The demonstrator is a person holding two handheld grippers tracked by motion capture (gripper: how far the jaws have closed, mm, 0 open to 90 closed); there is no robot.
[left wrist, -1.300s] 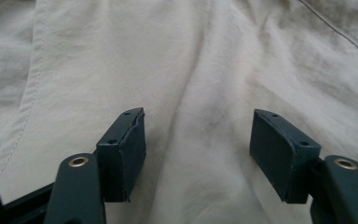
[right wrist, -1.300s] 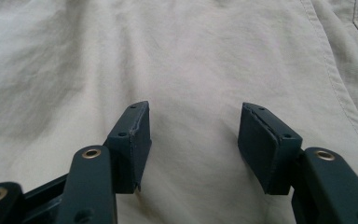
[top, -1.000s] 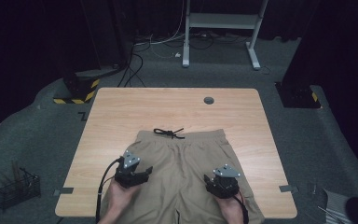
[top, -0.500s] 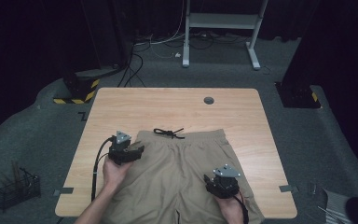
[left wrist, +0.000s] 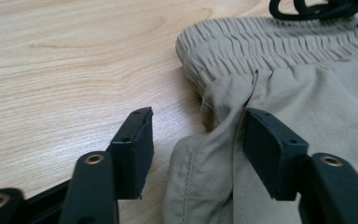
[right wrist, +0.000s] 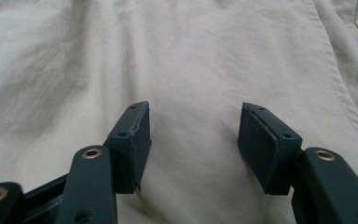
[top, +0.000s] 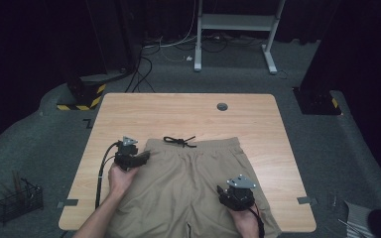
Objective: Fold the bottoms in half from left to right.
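Left gripper (top: 140, 157) moved up to shorts (top: 193, 188) waistband, jaws closing, fabric between

Table lit from above; surroundings dark; close views sharp.

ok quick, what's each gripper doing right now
Left gripper: open, jaws just been closing, side edge of the shorts between them, not yet pinched.
Right gripper: open over the shorts, holding nothing.
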